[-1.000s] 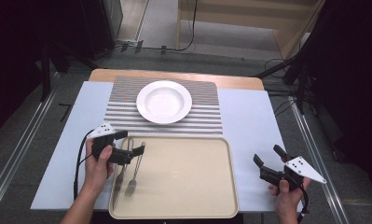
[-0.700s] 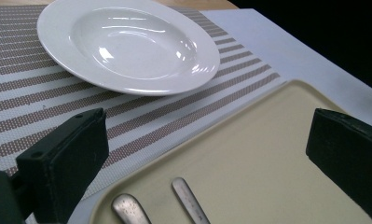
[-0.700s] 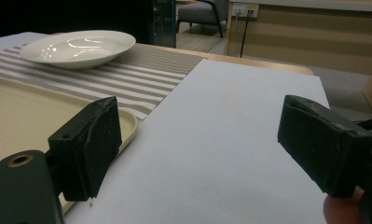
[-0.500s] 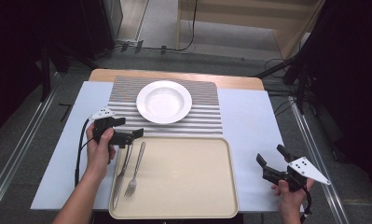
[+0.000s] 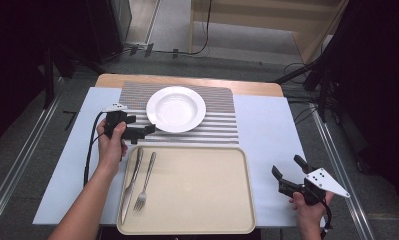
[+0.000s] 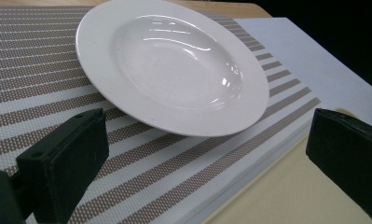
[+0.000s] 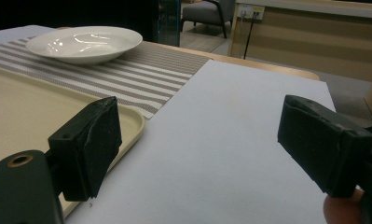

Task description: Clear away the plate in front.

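A white deep plate (image 5: 176, 109) (image 6: 174, 65) rests on a striped placemat (image 5: 222, 125). My left gripper (image 5: 146, 134) (image 6: 207, 158) is open at the plate's near left rim, and nothing sits between its pads (image 6: 67, 158). A knife (image 5: 132, 182) and a fork (image 5: 146, 182) lie side by side at the left end of the beige tray (image 5: 202, 200). My right gripper (image 5: 287, 166) (image 7: 197, 144) is open and empty above the white table cover, right of the tray.
The tray's corner (image 7: 127, 121) is just left of the right gripper, with the plate (image 7: 83, 43) far beyond. The white cover (image 5: 267, 120) borders the mat. A cable (image 5: 90, 150) trails from the left gripper. Wooden furniture (image 5: 267, 20) stands behind the table.
My left gripper has moved off the top of the knife and fork, forward and right to the plate's rim. The cutlery stays on the tray. The right gripper has hardly shifted.
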Demonstrator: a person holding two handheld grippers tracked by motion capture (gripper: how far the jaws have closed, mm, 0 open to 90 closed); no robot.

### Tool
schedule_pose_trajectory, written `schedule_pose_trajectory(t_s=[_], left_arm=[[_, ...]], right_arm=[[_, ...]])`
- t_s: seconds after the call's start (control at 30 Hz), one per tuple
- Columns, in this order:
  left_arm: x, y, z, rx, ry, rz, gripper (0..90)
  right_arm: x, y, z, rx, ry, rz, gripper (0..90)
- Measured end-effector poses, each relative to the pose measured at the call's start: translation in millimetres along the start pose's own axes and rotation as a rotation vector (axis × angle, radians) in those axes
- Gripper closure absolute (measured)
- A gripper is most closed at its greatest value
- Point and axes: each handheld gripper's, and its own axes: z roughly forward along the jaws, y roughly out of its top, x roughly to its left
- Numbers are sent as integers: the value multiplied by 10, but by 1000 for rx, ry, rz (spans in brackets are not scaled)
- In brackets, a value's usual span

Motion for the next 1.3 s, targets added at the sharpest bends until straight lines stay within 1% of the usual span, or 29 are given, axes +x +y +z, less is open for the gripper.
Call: schedule_pose_trajectory(t_s=[0.07, 0.27, 0.37, 0.43, 0.5, 0.53, 0.63, 0.67, 0.7, 0.77, 0.83, 0.9, 0.93, 1.0, 1.07, 1.1, 1.2, 1.27, 1.3], left_arm=[[59, 19, 55, 2, -12, -21, 0], [207, 100, 213, 18, -9, -62, 0], [270, 137, 274, 25, -7, -86, 0], [322, 166, 324, 35, -21, -103, 0], [363, 199, 366, 42, -21, -116, 0], [384, 215, 385, 45, -28, -121, 0], [437, 239, 444, 44, -36, -145, 0], [455, 242, 464, 52, -38, -151, 0], [473, 241, 486, 58, -34, -153, 0], [512, 234, 530, 69, -38, -166, 0], [556, 225, 562, 72, -22, -182, 1], [604, 225, 584, 66, -2, -230, 122], [624, 227, 595, 72, 4, -241, 131], [654, 232, 619, 77, -2, -270, 128], [663, 242, 646, 84, -10, -278, 128], [664, 248, 655, 91, -17, -274, 128], [655, 267, 706, 106, -11, -275, 132], [657, 276, 744, 110, 12, -290, 188], [660, 278, 755, 111, 9, -297, 225]], right_arm=[[-6, -3, 1, -2, 3, -2, 138], [-4, -6, 9, 3, 1, -3, 138], [10, -1, 3, -3, -1, -8, 138], [19, 3, 3, -2, -1, -5, 138], [23, 2, 3, -1, 1, -14, 138], [23, 1, 3, -1, 1, -17, 138], [20, 2, 5, -4, -7, -7, 138], [19, 3, 3, -7, -11, -9, 138], [18, 3, 2, -10, -11, -12, 138], [18, 4, 0, -11, -11, -18, 138], [17, 2, -2, -11, -10, -18, 138], [15, 1, -4, -10, -12, -15, 138], [14, 2, -4, -10, -13, -15, 138], [13, 3, -2, -11, -18, -18, 138], [10, 2, 0, -10, -18, -19, 138], [8, -1, 1, -9, -18, -15, 138], [-1, -7, 15, -4, -18, -15, 138], [1, -8, 22, -3, -15, -15, 138], [3, -10, 26, -2, -14, -14, 138]])
